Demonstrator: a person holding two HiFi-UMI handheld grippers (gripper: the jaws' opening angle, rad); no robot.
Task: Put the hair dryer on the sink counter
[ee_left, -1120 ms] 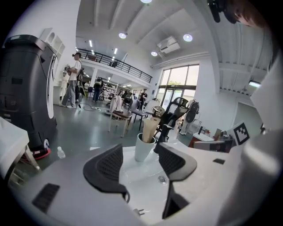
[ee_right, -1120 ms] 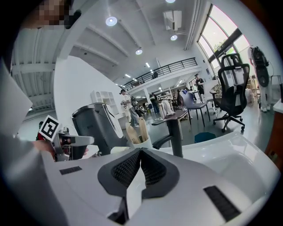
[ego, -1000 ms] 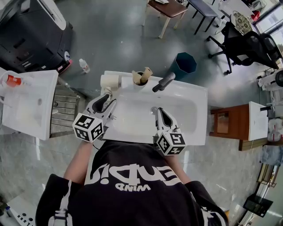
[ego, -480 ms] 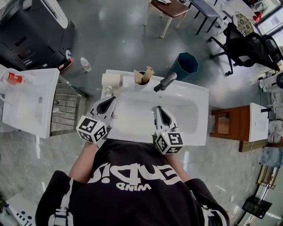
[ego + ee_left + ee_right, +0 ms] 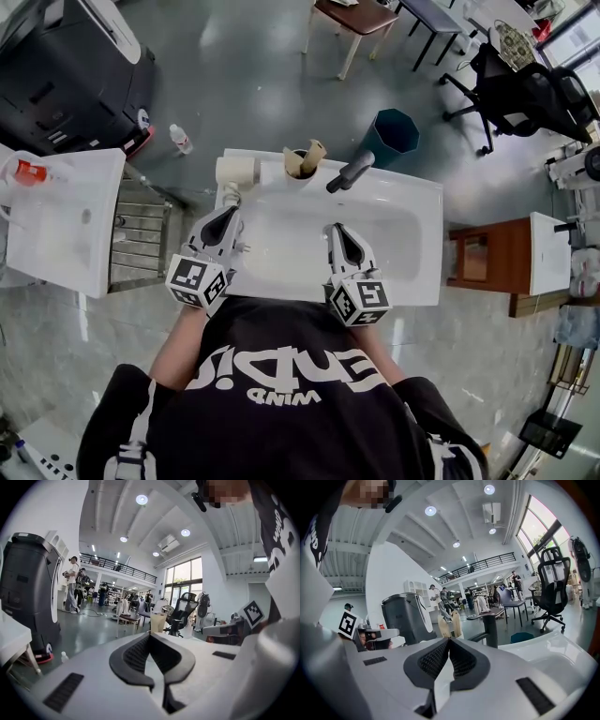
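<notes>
Find the hair dryer (image 5: 236,171) at the 11 o'clock corner of the sink counter (image 5: 417,202), resting on the white surface just left of the cup of wooden tools (image 5: 302,161) and well left of the faucet (image 5: 349,172). Read its barrel as lying crosswise along the back rim, 9 to 3 o'clock, with the handle dropping toward 6 o'clock.

Place the left gripper (image 5: 231,214) right at the 6 o'clock end of that handle, pointing toward 12 o'clock, so in line with the handle rather than across it. Cannot tell from the head view whether tip and handle touch or stand just apart. See in the left gripper view a gripper clenched on nothing, jaws met, no part of the dryer between them.

Place the right gripper (image 5: 335,230) over the basin (image 5: 281,246), at 3 o'clock from the left one, pointing toward 12 o'clock at the faucet. Likewise clenched and empty in its own view. From there, look for the dryer at about 10 o'clock, well apart, with the cup nearer along the way.

Count the left hand as much the nearer of the two. Looks as good as done, judging by the dryer lying let go on the counter. Calls next, most likely, for drawing the left gripper back toward 6 o'clock along the handle's own line. Beware a sideways drift toward 9 o'clock, apt to push the handle and swing the barrel off the nearby corner.
</notes>
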